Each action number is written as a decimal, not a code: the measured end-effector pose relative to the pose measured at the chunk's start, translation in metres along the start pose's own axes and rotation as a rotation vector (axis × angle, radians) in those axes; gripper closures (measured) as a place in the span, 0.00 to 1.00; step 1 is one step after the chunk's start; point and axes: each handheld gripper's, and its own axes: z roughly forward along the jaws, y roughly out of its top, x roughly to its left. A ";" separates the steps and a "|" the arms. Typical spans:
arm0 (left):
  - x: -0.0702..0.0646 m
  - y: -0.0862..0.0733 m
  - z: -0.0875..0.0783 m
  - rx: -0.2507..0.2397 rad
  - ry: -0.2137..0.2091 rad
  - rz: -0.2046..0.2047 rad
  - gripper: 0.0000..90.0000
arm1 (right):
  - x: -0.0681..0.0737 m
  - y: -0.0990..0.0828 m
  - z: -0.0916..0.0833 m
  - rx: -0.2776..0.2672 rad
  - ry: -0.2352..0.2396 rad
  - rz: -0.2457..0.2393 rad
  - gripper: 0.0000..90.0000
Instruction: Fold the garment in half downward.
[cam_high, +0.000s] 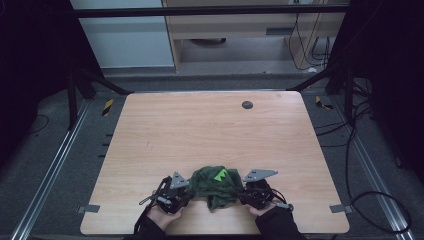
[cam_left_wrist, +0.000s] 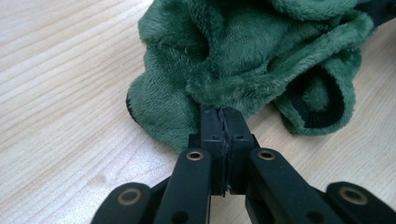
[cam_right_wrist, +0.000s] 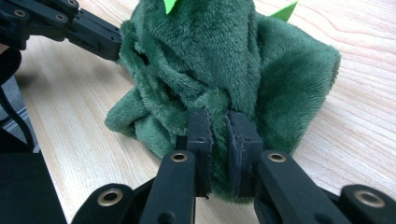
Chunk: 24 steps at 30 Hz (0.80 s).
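Note:
A dark green plush garment (cam_high: 215, 184) with bright green spikes lies bunched near the front edge of the wooden table (cam_high: 210, 130). My left gripper (cam_high: 186, 192) pinches its left side; in the left gripper view the jaws of that gripper (cam_left_wrist: 223, 112) are pressed together on a fold of the fleece (cam_left_wrist: 243, 51). My right gripper (cam_high: 245, 192) holds the right side; in the right gripper view a thick wad of the green fabric (cam_right_wrist: 219, 70) sits clamped between that gripper's (cam_right_wrist: 218, 122) pads. The left gripper (cam_right_wrist: 100, 35) also shows at the top left there, gripping the cloth's far edge.
A small black round grommet (cam_high: 247, 105) sits in the table's far right part. Black frame bars and cables surround the table on the floor. A black cuff (cam_left_wrist: 322, 105) of the garment lies on the wood beside my left jaws.

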 end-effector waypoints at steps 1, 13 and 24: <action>0.000 0.000 -0.001 -0.006 0.001 -0.005 0.95 | 0.000 0.002 -0.002 -0.003 0.002 0.000 0.88; 0.004 0.008 -0.024 -0.094 0.000 -0.039 0.84 | 0.000 0.011 -0.022 -0.080 -0.009 0.009 0.84; 0.022 0.023 -0.040 -0.162 0.039 -0.074 0.83 | -0.012 0.024 -0.042 -0.165 -0.069 0.037 0.96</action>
